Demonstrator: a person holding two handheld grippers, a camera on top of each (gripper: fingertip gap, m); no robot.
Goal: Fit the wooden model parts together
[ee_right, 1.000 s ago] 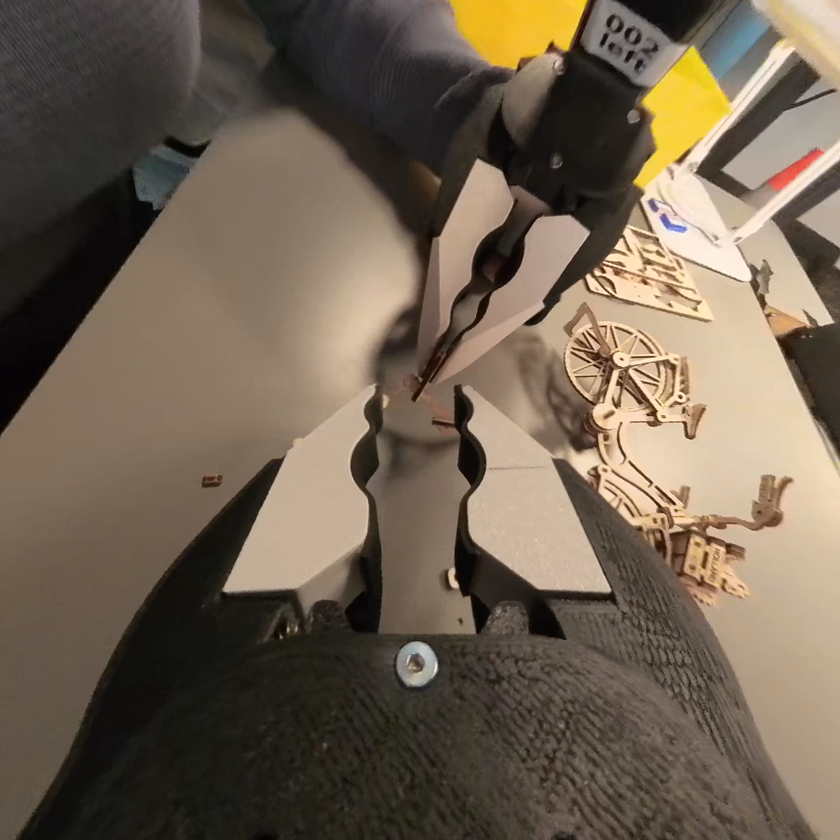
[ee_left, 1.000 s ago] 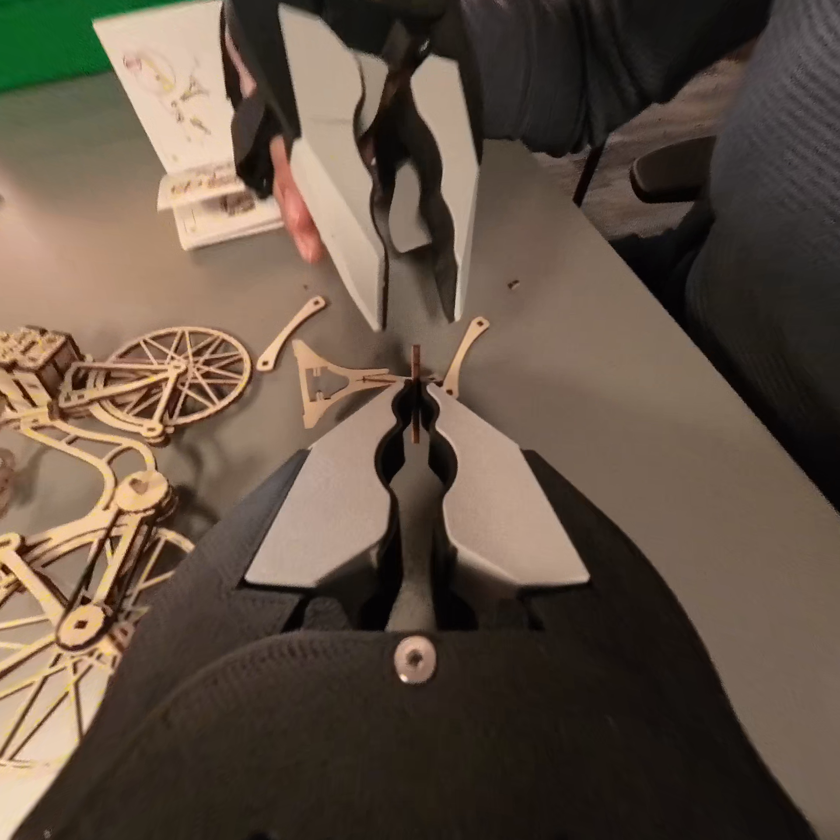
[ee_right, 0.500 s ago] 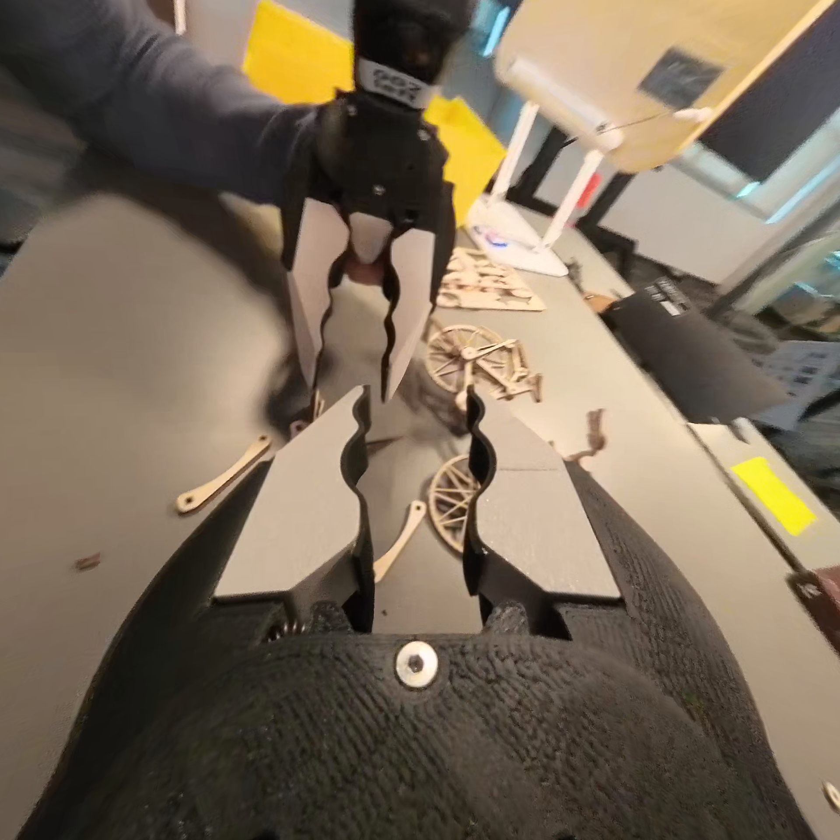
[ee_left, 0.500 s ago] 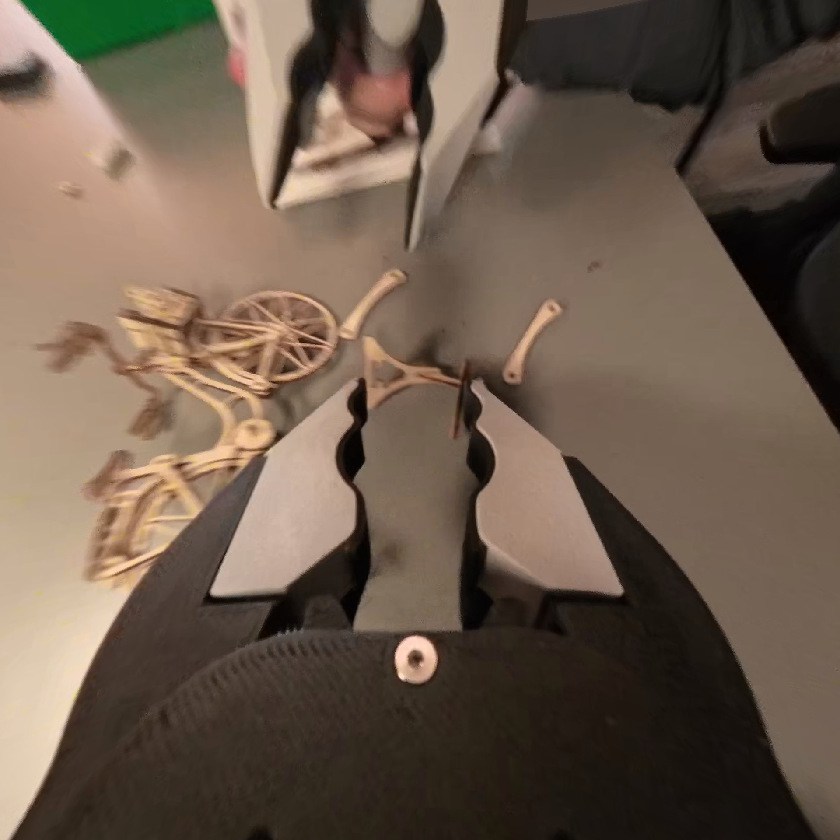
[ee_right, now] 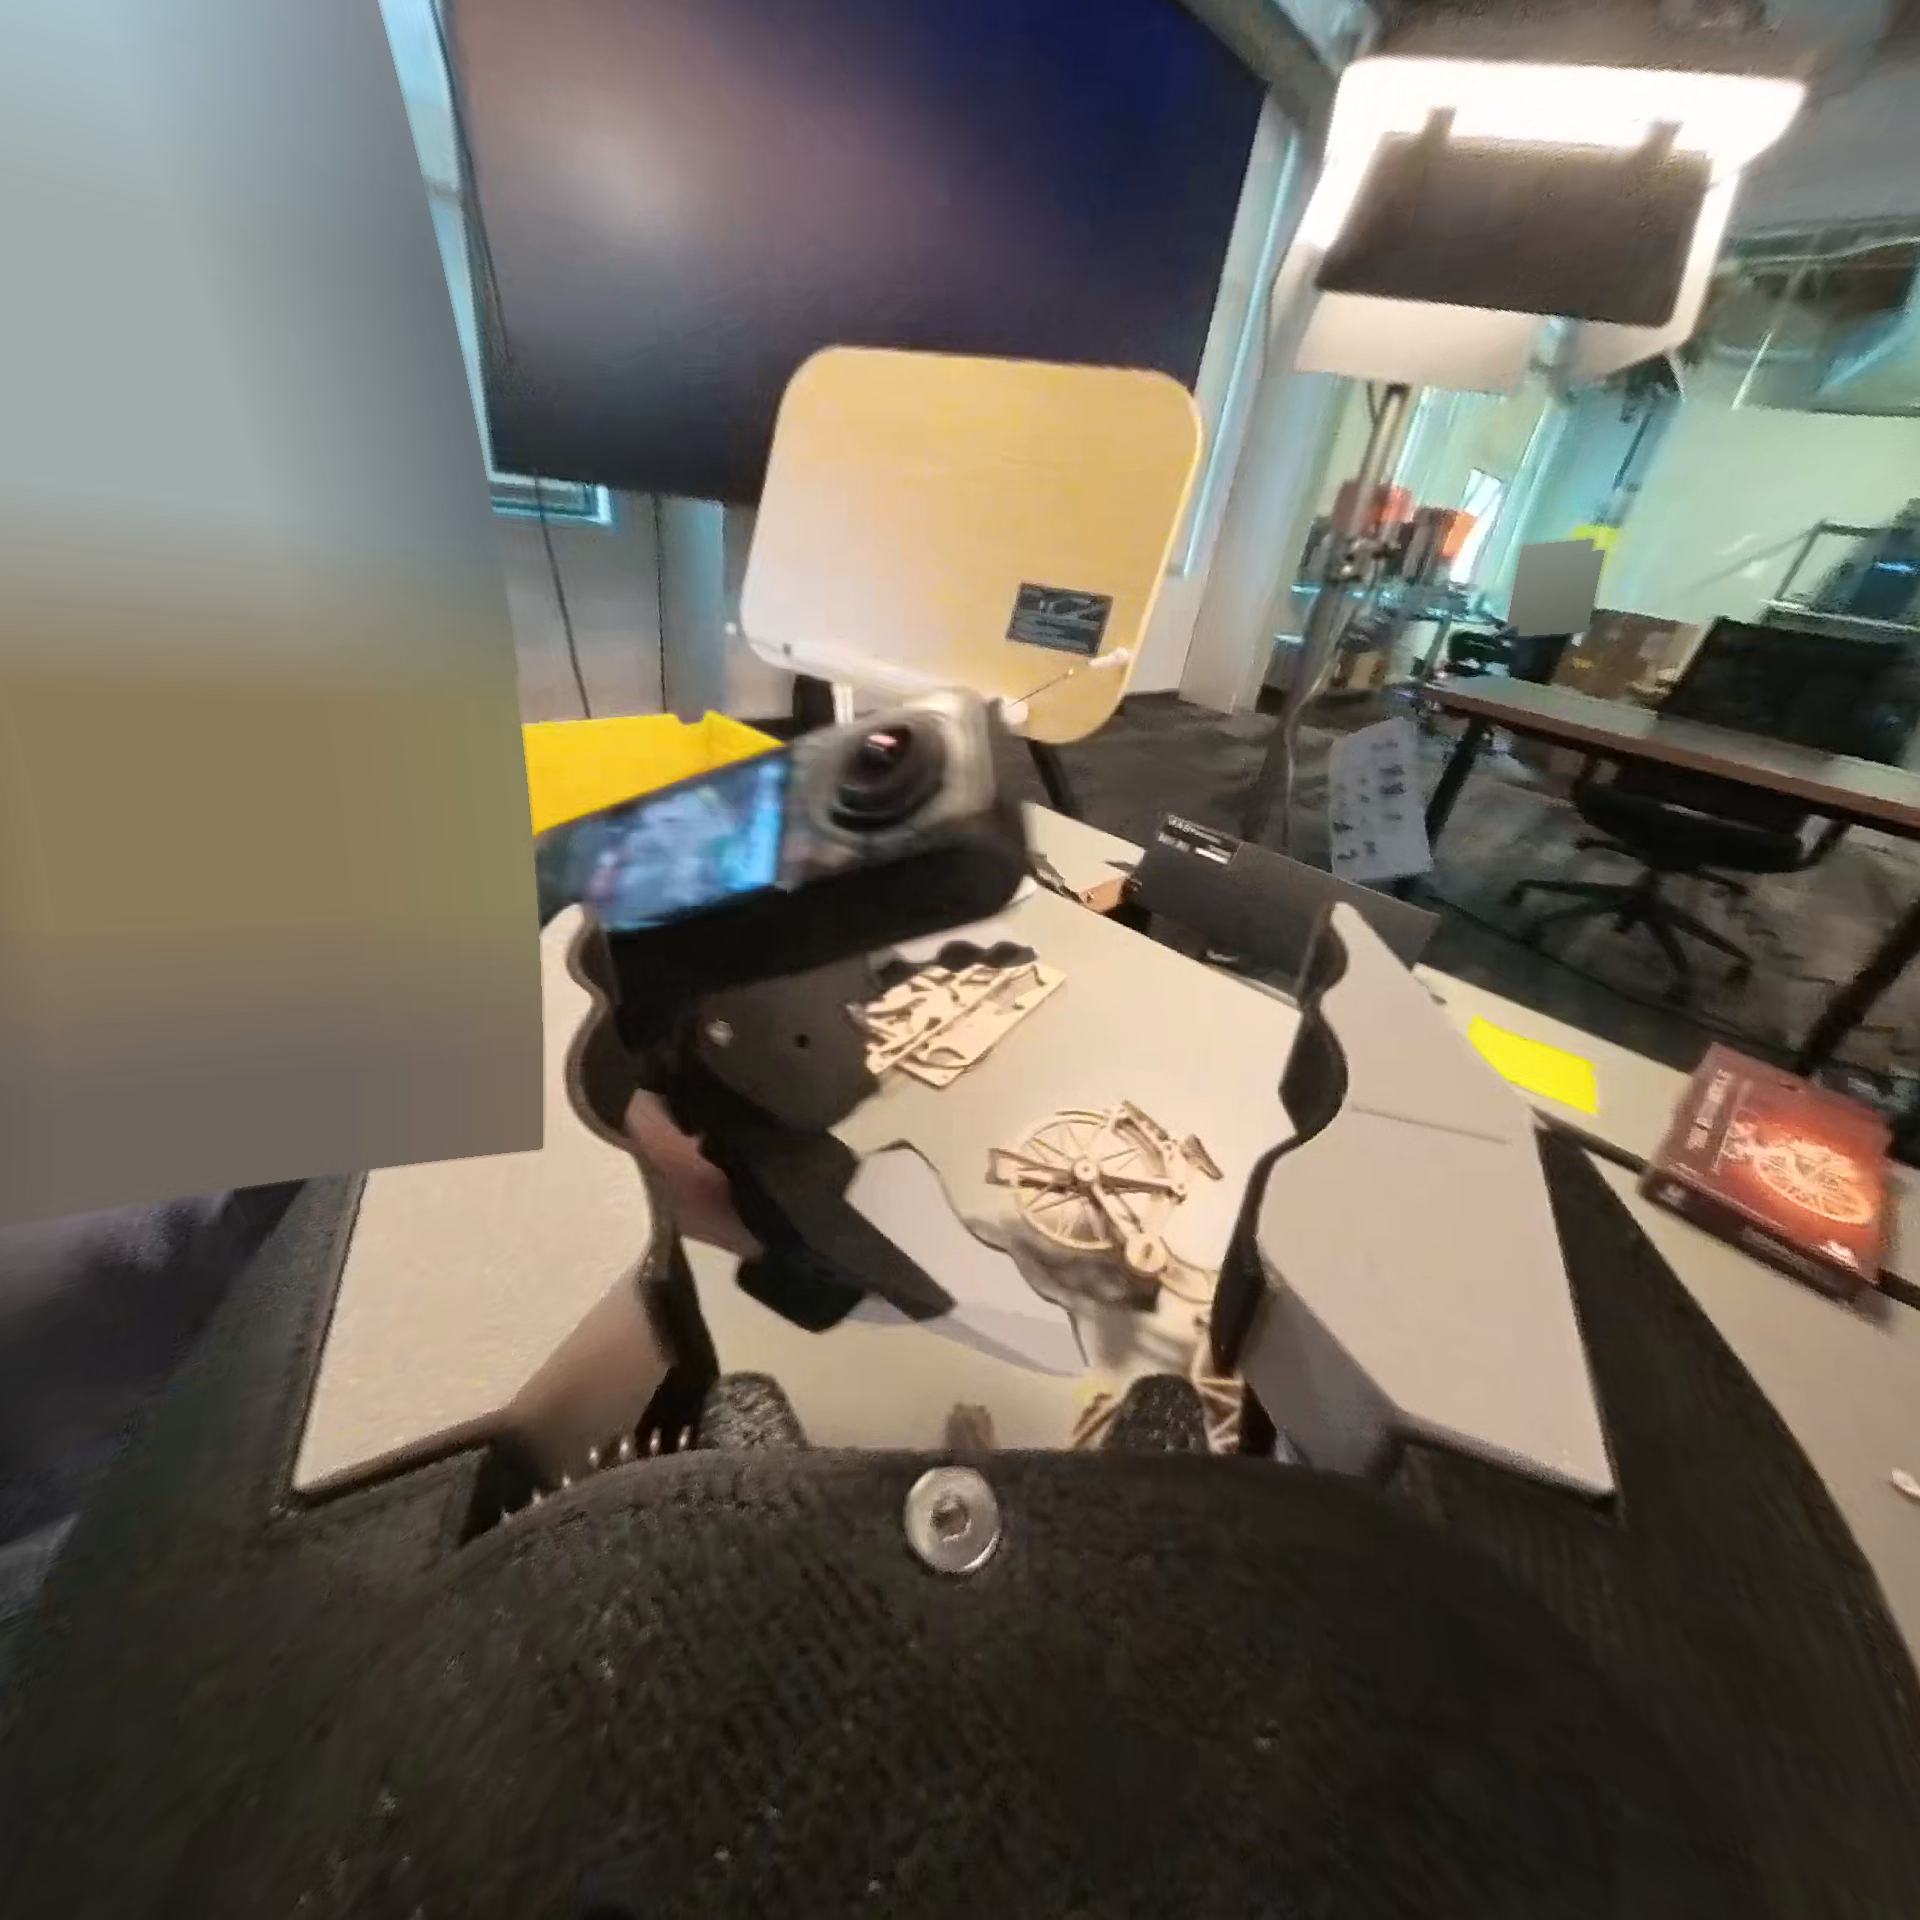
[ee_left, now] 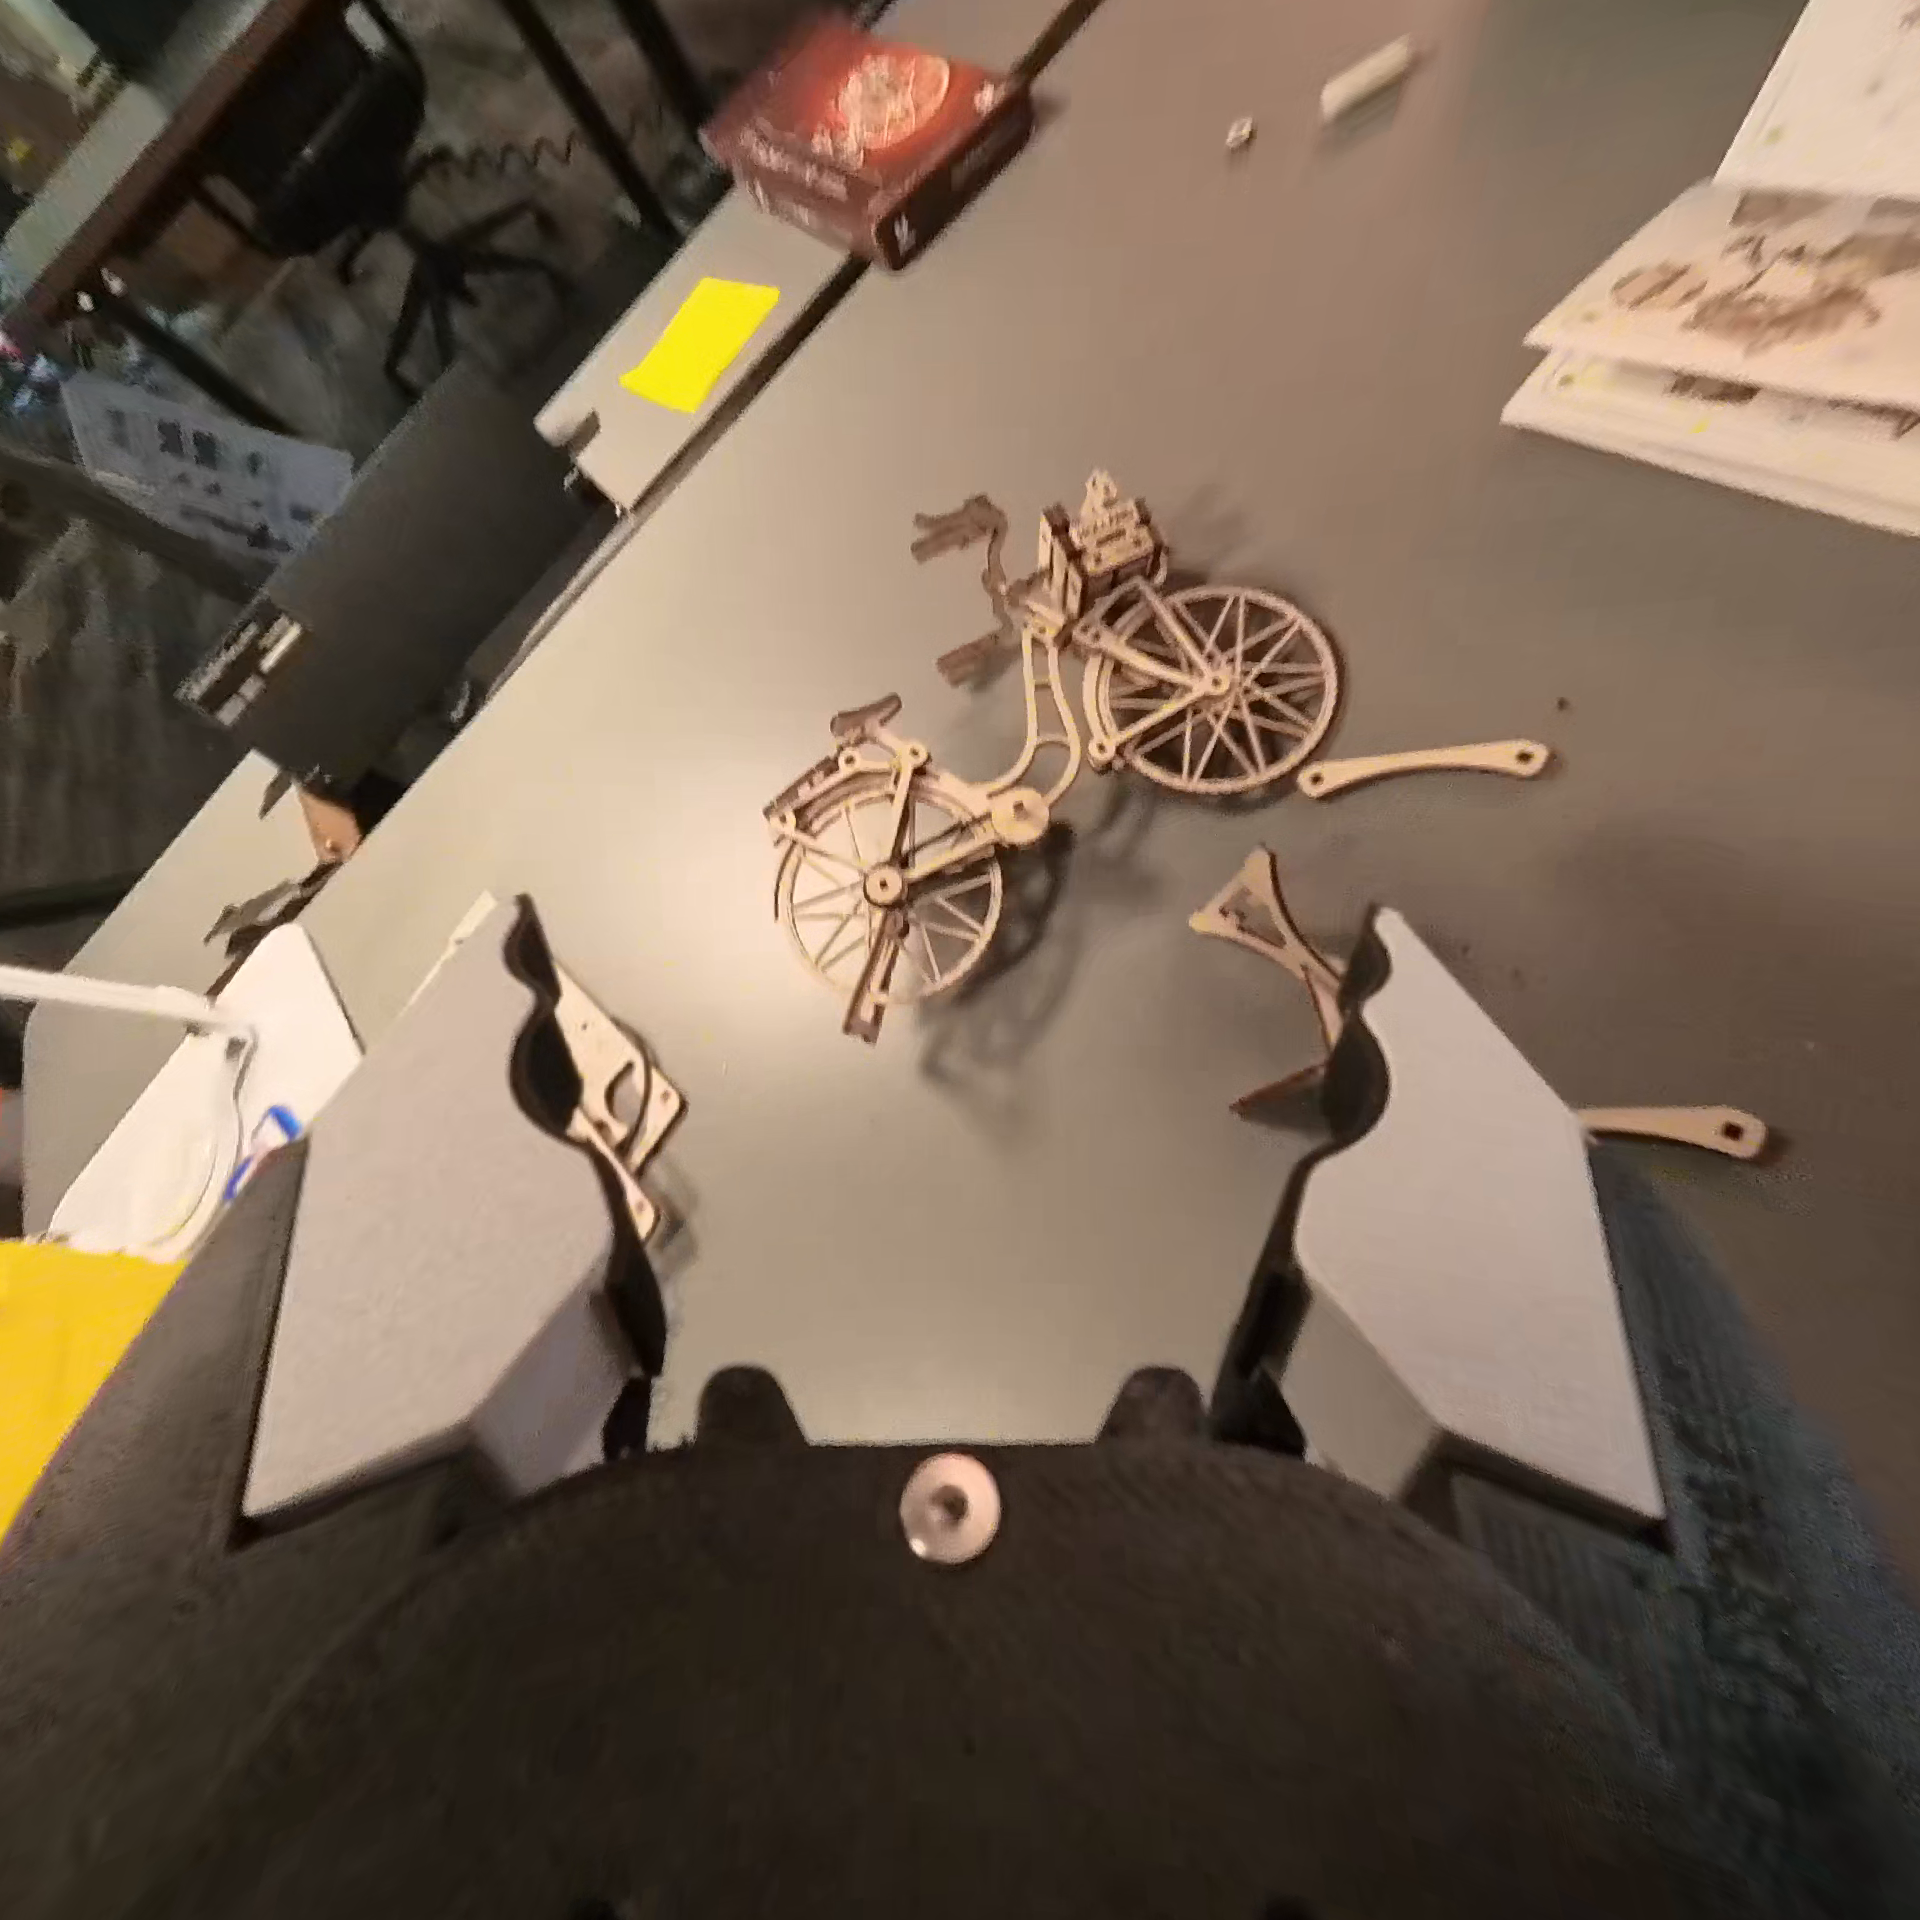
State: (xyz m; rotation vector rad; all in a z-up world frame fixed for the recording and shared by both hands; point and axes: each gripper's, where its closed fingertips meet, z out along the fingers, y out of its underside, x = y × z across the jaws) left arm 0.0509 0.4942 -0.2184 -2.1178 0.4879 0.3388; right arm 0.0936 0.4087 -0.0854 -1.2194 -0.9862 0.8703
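Left gripper [ee_left: 945,935] and right gripper [ee_right: 951,940]: both spread wide, gripping nothing. Ahead of left: pale wooden bicycle model [ee_left: 1049,769], flat on grey tabletop [ee_left: 623,727]. Bare surface between fingers.

Bare table [ee_left: 623,790] left of bike [ee_left: 1049,748]

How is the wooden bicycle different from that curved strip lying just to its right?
The wooden bicycle is an assembled model with spoked wheels, frame and basket; the curved strip is one flat loose piece. The bicycle is far larger and lies on its side; the strip lies flat beside its front wheel. Both are pale laser-cut wood resting on the grey table.
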